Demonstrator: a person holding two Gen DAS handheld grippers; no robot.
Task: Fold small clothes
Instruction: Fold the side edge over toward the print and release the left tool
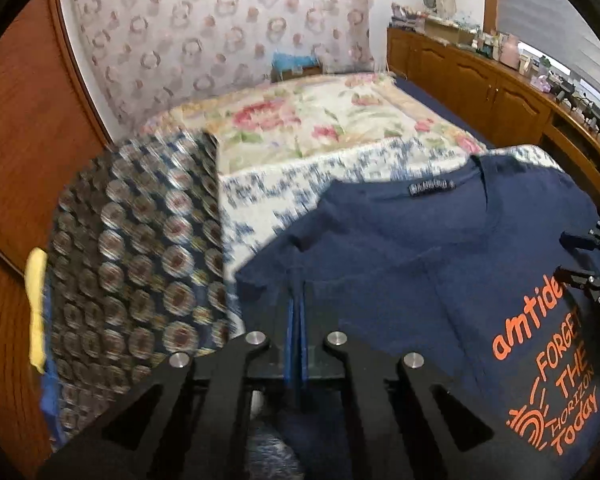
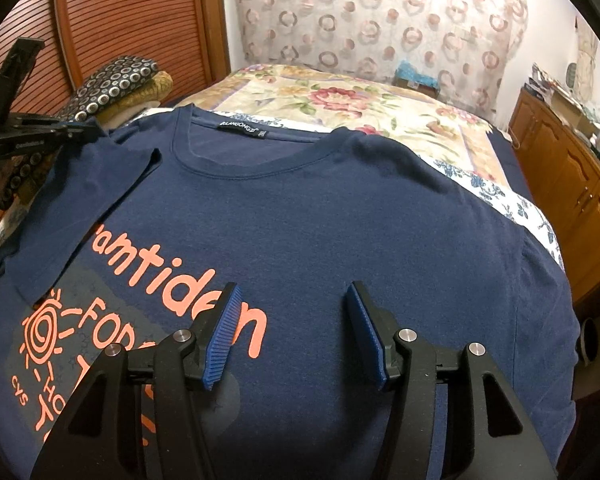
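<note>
The shirt (image 2: 320,220) lies face up on the bed (image 2: 340,92), collar at 12 o'clock. Left tongs (image 1: 296,308) are clenched on the sleeve (image 2: 100,168) edge at 10 o'clock; right tongs (image 2: 290,316) hang released above the chest print. Risk: thin, soft navy jersey may slip from the ribbed blue pads, or drag and wrinkle over the quilted floral cover, skewing the fold.

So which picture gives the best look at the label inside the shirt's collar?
The right wrist view: the neck label sits near the top, sharp enough to show white lettering. In the left wrist view the same label is smaller and blurred, its text unreadable.
</note>
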